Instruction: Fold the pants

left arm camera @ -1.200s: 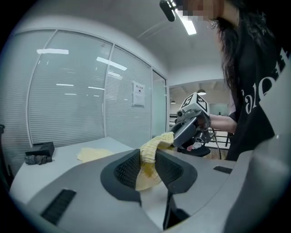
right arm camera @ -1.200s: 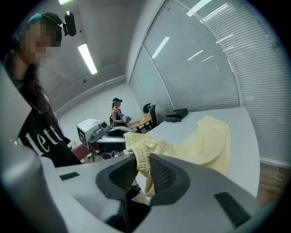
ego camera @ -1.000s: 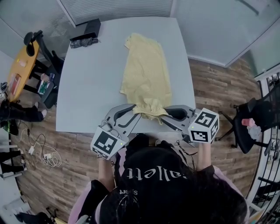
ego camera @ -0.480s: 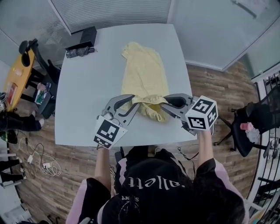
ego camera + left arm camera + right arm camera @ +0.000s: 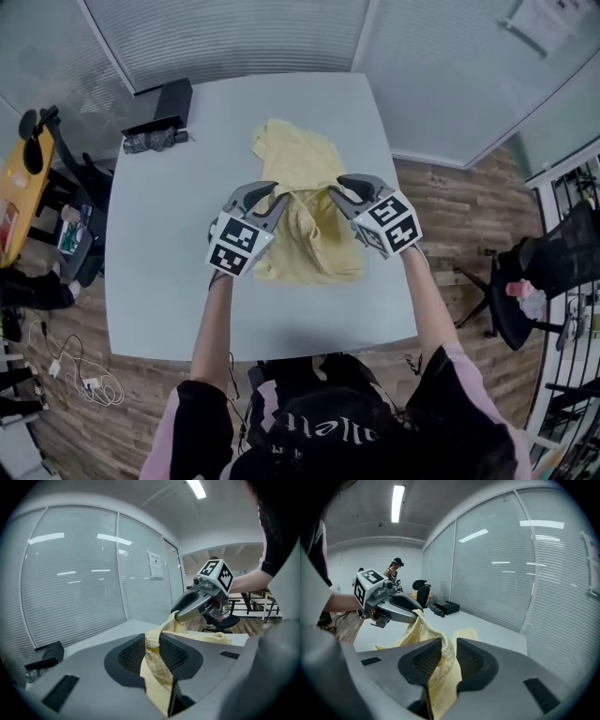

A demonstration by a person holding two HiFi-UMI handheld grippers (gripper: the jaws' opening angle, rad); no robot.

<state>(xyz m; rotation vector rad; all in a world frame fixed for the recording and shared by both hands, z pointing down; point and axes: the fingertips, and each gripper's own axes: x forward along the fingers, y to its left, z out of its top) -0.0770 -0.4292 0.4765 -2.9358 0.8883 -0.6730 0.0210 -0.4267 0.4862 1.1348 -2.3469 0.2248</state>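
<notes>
Pale yellow pants [image 5: 305,246] lie along the middle of the white table [image 5: 169,281], with the waist end lifted and doubled over the legs. My left gripper [image 5: 273,195] pinches the waistband's left corner, and its jaws are closing on the cloth [image 5: 152,644]. At the other corner my right gripper [image 5: 335,190] has the fabric [image 5: 446,658] between its pads, and its jaws are opening. The band hangs taut between the two grippers above the pants. In the left gripper view the right gripper [image 5: 180,616] shows with cloth at its tips. The right gripper view shows the left gripper [image 5: 415,613] likewise.
A black box [image 5: 167,97] and a dark bundle [image 5: 150,141] sit at the table's far left corner. Blind-covered glass walls stand behind the table. A black chair [image 5: 530,281] is at the right and a yellow table [image 5: 19,183] at the left, on the wood floor.
Both grippers have carried the waistband from the table's near edge away from the person, out over the pants' legs. The pants now lie doubled over.
</notes>
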